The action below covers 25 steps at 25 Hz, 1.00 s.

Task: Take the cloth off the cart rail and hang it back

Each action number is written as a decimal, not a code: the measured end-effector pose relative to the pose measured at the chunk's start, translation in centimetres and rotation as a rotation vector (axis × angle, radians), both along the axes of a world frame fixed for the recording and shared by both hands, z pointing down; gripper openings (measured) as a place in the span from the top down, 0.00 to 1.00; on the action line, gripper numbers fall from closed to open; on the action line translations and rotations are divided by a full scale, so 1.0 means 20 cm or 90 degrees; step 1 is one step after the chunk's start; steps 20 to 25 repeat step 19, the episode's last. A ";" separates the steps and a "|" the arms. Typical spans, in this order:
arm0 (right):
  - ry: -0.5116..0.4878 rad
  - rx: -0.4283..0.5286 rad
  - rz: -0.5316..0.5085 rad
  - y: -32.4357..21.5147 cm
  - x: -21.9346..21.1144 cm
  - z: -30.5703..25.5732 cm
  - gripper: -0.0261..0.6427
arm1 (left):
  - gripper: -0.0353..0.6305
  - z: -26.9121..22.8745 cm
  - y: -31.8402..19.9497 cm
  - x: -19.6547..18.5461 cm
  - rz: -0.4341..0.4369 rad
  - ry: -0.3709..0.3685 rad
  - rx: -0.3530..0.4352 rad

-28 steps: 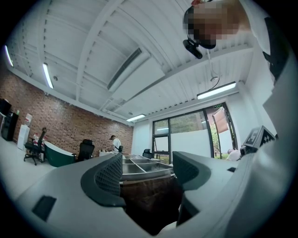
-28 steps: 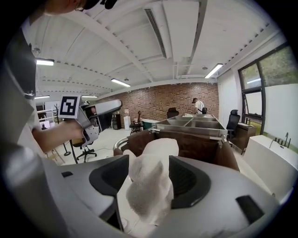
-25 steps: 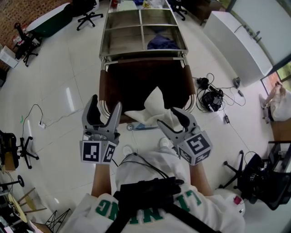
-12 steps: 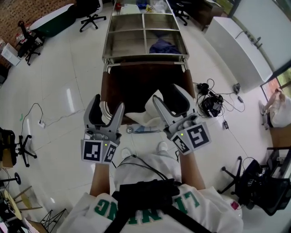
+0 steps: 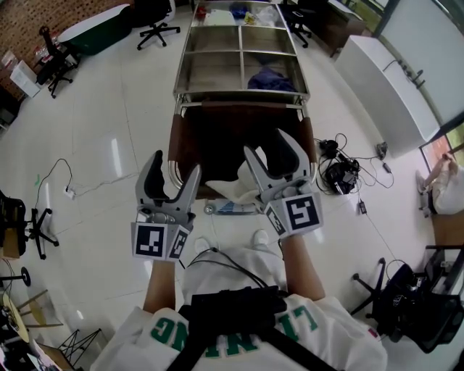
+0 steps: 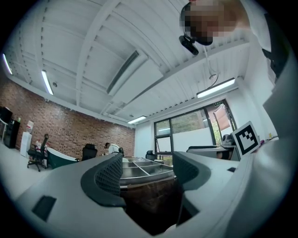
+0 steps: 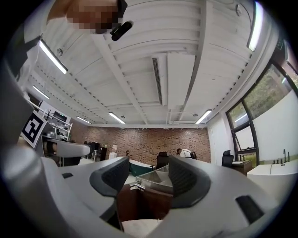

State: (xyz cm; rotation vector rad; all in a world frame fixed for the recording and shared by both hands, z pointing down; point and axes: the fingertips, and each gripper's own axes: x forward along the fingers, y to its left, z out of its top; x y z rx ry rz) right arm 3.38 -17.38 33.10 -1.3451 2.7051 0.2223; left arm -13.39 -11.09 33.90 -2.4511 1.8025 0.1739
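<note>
A white cloth [image 5: 239, 181] lies bunched over the near rail of the steel cart [image 5: 243, 96], in front of the cart's brown bag [image 5: 217, 138]. My right gripper [image 5: 270, 148] hovers just above and right of the cloth and hides part of it. Its jaws are closing slowly, but they stand apart with only the cart showing between them. In the right gripper view [image 7: 146, 179] the cloth [image 7: 139, 228] lies below the jaws. My left gripper [image 5: 174, 165] is open and empty, left of the cloth; the left gripper view [image 6: 146, 174] looks at the cart [image 6: 144, 165].
A dark blue cloth [image 5: 270, 80] lies in one of the cart's top compartments. Cables and headphones [image 5: 337, 156] lie on the floor at the right, by a white cabinet [image 5: 395, 72]. Office chairs [image 5: 156, 14] stand at the far left, and a cord [image 5: 69, 192] trails nearby.
My right gripper has moved forward and left, over the cloth. The cloth's raised peak has sunk down onto the rail. The left gripper has hardly moved.
</note>
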 end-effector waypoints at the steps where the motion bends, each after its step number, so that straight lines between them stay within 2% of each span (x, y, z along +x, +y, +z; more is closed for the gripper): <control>1: 0.001 0.000 0.000 0.00 0.00 0.01 0.53 | 0.44 0.00 0.00 0.00 -0.001 0.000 0.000; 25: 0.000 -0.004 0.009 0.01 0.04 0.02 0.53 | 0.44 0.01 0.00 0.03 0.010 -0.005 0.000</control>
